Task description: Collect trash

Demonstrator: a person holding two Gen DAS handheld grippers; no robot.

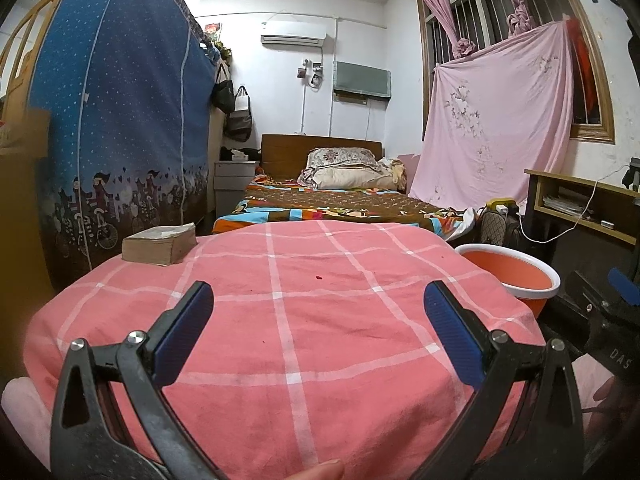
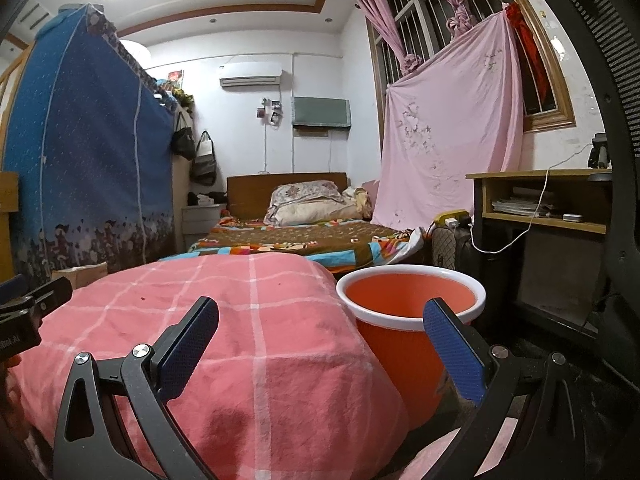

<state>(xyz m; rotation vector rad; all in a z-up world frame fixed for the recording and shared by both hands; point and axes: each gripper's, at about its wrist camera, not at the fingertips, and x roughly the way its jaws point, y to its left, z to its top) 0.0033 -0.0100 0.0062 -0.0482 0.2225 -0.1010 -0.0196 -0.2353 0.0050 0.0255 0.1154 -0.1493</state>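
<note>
I held my left gripper [image 1: 319, 307] low over the pink cloth with white checked lines [image 1: 304, 320] that covered the table in front of me, its two blue-padded fingers [image 1: 186, 330] spread wide with nothing between them. My right gripper [image 2: 321, 322] was likewise spread wide and empty, one finger over the cloth's right edge and the other in front of the orange plastic bucket with a white rim [image 2: 412, 284]. That bucket stood just beside the covered table on its right, below the tabletop, and what I could see of its inside looked bare, though the bottom was hidden from me. On the cloth lay a few tiny dark red specks [image 1: 319, 277] near the middle; they were too small for me to say whether they were scraps or stains. A thick, worn book with yellowed pages [image 1: 159, 243] rested flat at the cloth's far left corner. Beyond the table stood a bed with a brown patterned blanket [image 1: 332, 200] and a floral pillow [image 1: 342, 159] against its wooden headboard. A blue dotted fabric wardrobe [image 1: 120, 120] rose on the left, and a pale pink sheet [image 1: 496, 120] hung over the barred window on the right, near a wooden desk [image 2: 544, 200] with a white cable trailing from it.
</note>
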